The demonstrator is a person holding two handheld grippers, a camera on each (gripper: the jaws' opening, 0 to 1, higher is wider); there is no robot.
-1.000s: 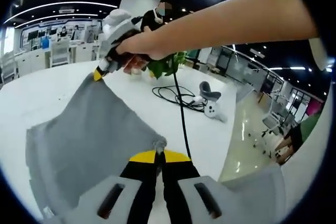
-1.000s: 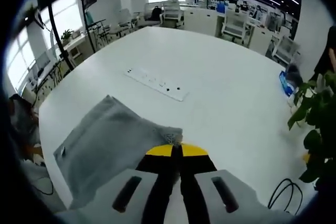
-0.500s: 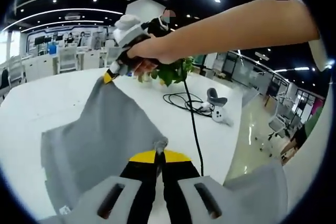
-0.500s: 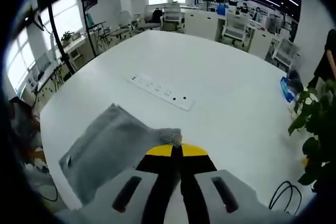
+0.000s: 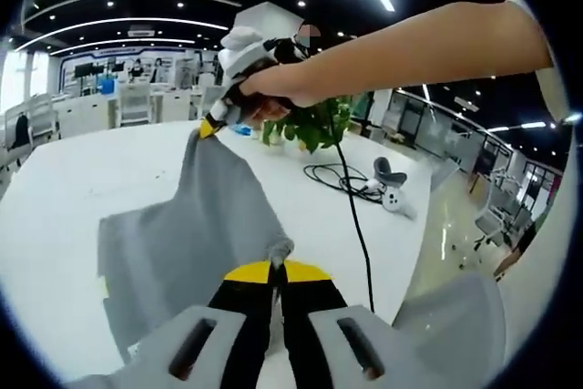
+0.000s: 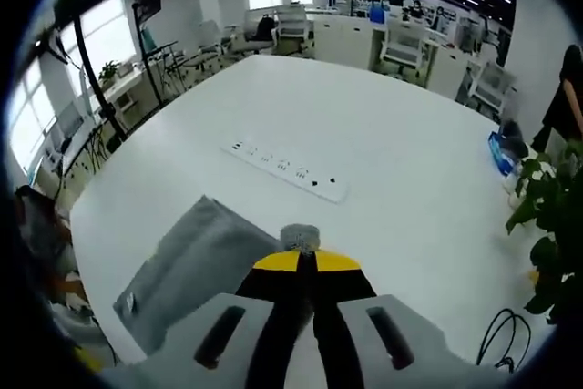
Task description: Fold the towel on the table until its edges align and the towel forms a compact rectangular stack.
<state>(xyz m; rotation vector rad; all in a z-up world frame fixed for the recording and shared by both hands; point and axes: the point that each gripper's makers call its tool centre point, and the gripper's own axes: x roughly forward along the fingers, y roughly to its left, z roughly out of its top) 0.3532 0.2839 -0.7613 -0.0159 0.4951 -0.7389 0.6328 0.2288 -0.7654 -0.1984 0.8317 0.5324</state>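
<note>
A grey towel (image 5: 182,234) hangs lifted off the white table (image 5: 64,170), held by two corners. My left gripper (image 5: 276,257) is shut on one corner, whose tip pokes out above the yellow jaw tips. In the left gripper view the right gripper (image 5: 219,120), held by a person's hand, pinches the other corner higher up, so the top edge runs taut between them. In the right gripper view my right gripper (image 6: 303,248) is shut on a bunched towel corner, and the towel (image 6: 187,266) drapes down to the left over the table (image 6: 383,143).
A white power strip (image 6: 290,170) lies on the table beyond the towel. A green plant (image 5: 314,125), a black cable (image 5: 351,184) and a white controller (image 5: 393,198) sit to the right. A plant (image 6: 547,225) edges the right gripper view. Chairs and desks stand behind.
Both grippers have risen with the towel corners. The towel hangs steeper and narrower, with less of it resting on the table. The power strip appears nearer in the right gripper view.
</note>
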